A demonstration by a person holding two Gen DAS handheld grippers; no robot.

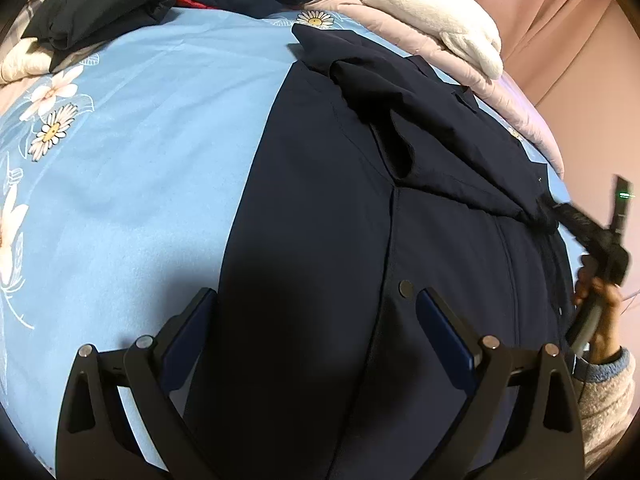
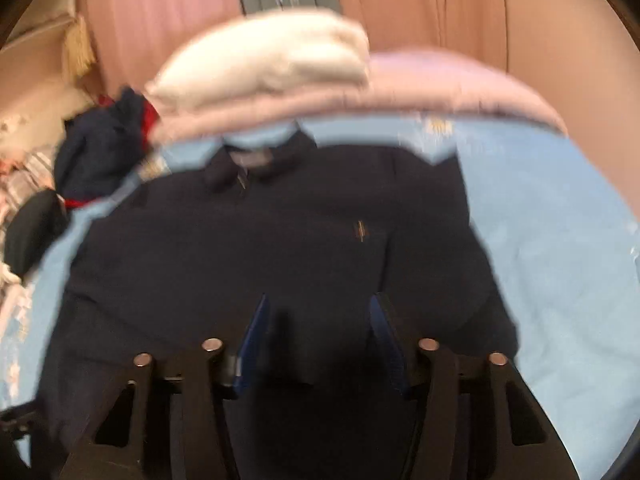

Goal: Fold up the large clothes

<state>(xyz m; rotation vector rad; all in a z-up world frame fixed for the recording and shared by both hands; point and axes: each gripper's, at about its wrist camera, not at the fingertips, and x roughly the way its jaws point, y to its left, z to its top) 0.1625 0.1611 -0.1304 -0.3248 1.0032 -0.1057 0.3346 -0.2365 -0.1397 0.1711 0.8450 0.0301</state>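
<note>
Light-blue floral bedsheet (image 1: 132, 184) carries everything; navy jacket (image 1: 320, 240) lies flat on it, collar toward the far edge. Left gripper (image 1: 316, 332) hovers over the jacket's near hem, fingers spread wide with nothing between them, left pad over the garment's side edge, right pad just beside a metal snap (image 1: 406, 289) on the front placket. One sleeve (image 1: 400, 120) is folded in across the chest. Right gripper (image 2: 318, 328) in its own view is parted and empty above the lower body of the jacket; that view is motion-blurred, so fabric contact can't be judged. From the left wrist view it shows at the jacket's right edge, blurred, its tip meeting the cloth, held by a hand (image 1: 600, 312) in a grey knit cuff; grip unclear there. Farther back: white and pink folded bedding (image 1: 440, 28) along the far edge, dark clothes pile (image 1: 120, 4) at the far left corner, pink curtain (image 2: 420, 4) behind.
</note>
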